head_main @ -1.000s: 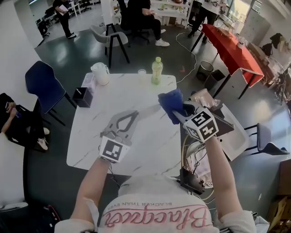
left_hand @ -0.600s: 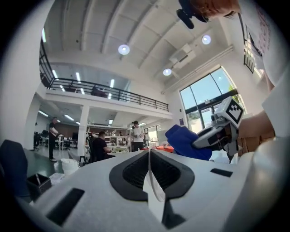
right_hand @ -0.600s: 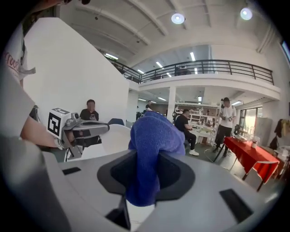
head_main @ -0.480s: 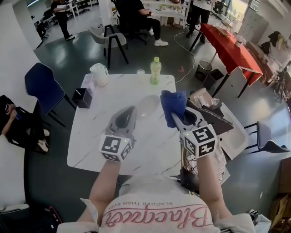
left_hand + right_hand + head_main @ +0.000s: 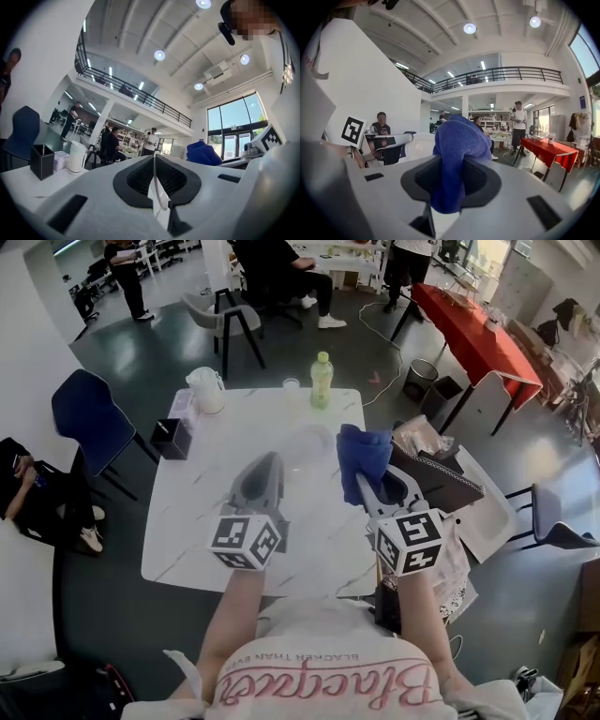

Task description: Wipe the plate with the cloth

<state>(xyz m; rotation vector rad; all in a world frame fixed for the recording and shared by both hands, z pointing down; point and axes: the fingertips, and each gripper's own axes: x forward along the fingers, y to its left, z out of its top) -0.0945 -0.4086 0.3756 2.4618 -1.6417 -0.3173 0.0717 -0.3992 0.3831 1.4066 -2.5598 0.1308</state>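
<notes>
We see the left tongs (image 5: 269, 465) closed almost completely, pinching the near rim of the clear plate (image 5: 309, 443). In the left gripper view the left tongs (image 5: 157, 183) have the plate's thin glassy edge (image 5: 155, 173) running upright between the two pads, so the plate stands on edge rather than flat. From the head view the plate is raised above the white marbled surface (image 5: 183, 512), at about one o'clock from the tips of the left tongs.

The right tongs (image 5: 362, 486) are clamped on the blue cloth (image 5: 364, 454). In the right gripper view the right tongs (image 5: 449, 187) have the cloth (image 5: 457, 150) wedged between the pads, and it bunches up in a thick wad beyond them. The wad is at three o'clock from the plate and close beside it. The left gripper view shows the cloth (image 5: 203, 153) off to the plate's three o'clock side with a gap between the two, so it is not on the plate.

On the surface's far edge, at twelve o'clock from the plate, stands a green bottle (image 5: 322, 381). A white jug (image 5: 206, 390) stands at about ten o'clock, with a black box (image 5: 172, 439) near the surface's left edge at nine o'clock.
</notes>
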